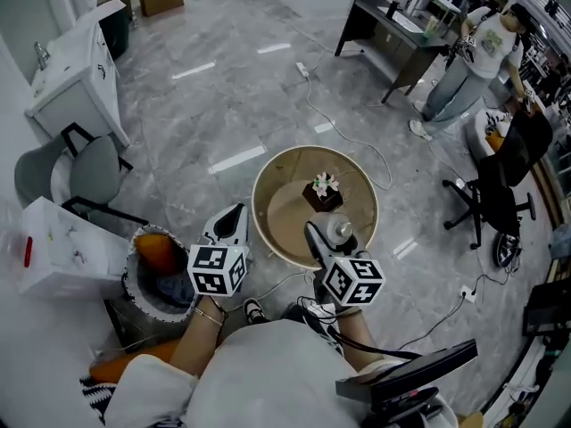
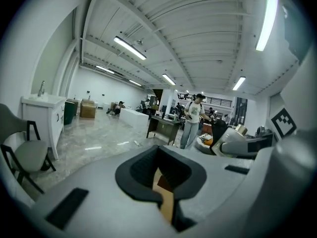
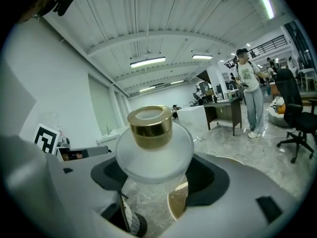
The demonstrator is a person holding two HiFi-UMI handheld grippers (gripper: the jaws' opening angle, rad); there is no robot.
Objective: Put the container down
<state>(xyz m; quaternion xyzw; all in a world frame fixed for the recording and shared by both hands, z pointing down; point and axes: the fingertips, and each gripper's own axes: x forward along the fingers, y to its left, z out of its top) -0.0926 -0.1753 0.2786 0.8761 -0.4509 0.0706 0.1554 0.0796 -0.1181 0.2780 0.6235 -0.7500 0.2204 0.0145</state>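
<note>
The pads (image 3: 206, 181) of the right gripper (image 3: 156, 177) are clenched on the container (image 3: 153, 150), a glass bottle held below its wide frosted shoulder, with the gold cap (image 3: 150, 127) clear of the jaws. In the head view the container (image 1: 338, 231) is seen over the near rim of the round table (image 1: 277, 212). Floor and table edge show beneath the glass in the right gripper view, so it is judged to be held off the surface and not yet set down.

The left gripper (image 2: 161, 175) is drawn together on nothing and is held just outside the table's near-left rim (image 1: 232, 224), so no support is given from that side.

For the step to be done well, the container should be carried inward from the rim, so that its whole base comes over bare tabletop. It should be kept well short of the dark box (image 1: 322, 192) topped with a small flower at the table's centre. The bottle is best lowered upright and slowly until the base is felt to sit flat, since smooth glass is likely to slip or tip if it is let go early.

Only then should the pads be parted, and by no more than is needed. As the shoulder is wider than the part gripped, the gripper is better drawn back toward the near rim than lifted, so that the bottle is not caught and toppled
</note>
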